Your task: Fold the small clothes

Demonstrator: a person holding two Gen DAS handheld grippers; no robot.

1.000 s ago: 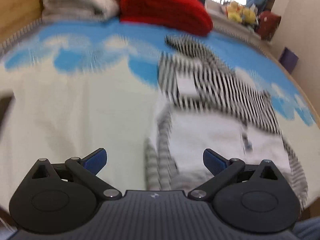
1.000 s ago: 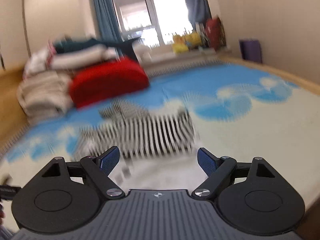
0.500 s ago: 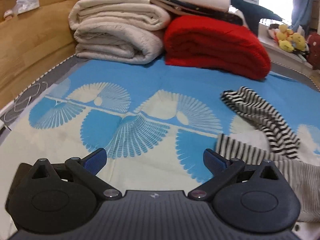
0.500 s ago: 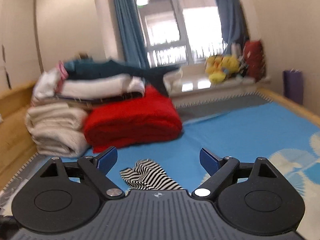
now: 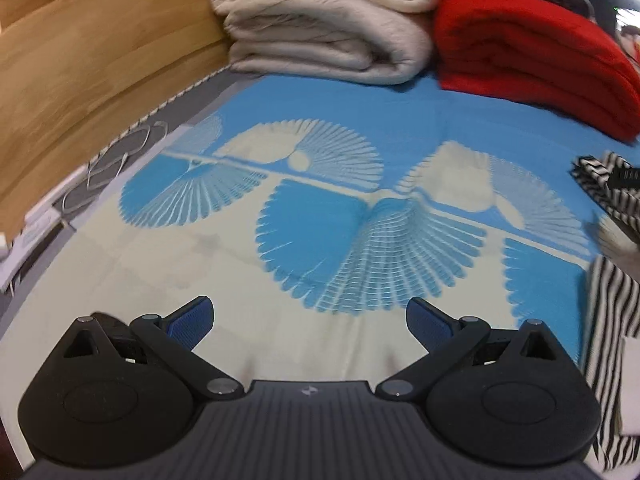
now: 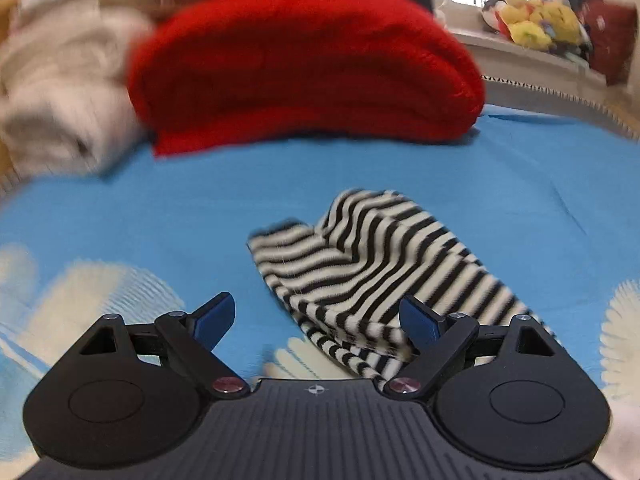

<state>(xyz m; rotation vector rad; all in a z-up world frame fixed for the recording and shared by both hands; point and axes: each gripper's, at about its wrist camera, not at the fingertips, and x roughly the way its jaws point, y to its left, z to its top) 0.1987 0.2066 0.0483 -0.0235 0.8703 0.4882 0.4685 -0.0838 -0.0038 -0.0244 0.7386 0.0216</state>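
A black-and-white striped garment [image 6: 376,264] lies rumpled on the blue and cream bed cover [image 6: 200,216]. My right gripper [image 6: 318,318] hovers open just short of its near end, and the striped cloth shows between and beyond the blue fingers, untouched. In the left wrist view the same garment [image 5: 612,312] sits at the right edge, with a striped sleeve [image 5: 604,180] farther back. My left gripper [image 5: 310,320] stands open over the bare patterned cover [image 5: 320,208], well left of the garment, with nothing between its fingers.
A folded red blanket [image 6: 304,68] and a stack of cream blankets [image 5: 332,24] lie at the head of the bed. A wooden panel [image 5: 80,64] runs along the left side, with cables [image 5: 108,160] by the edge. Plush toys [image 6: 536,20] sit on a far ledge.
Both grippers swung across the bed. The left moved left off the striped garment to bare cover. The right dropped from facing the window down toward the garment's sleeve end. Both stayed open.
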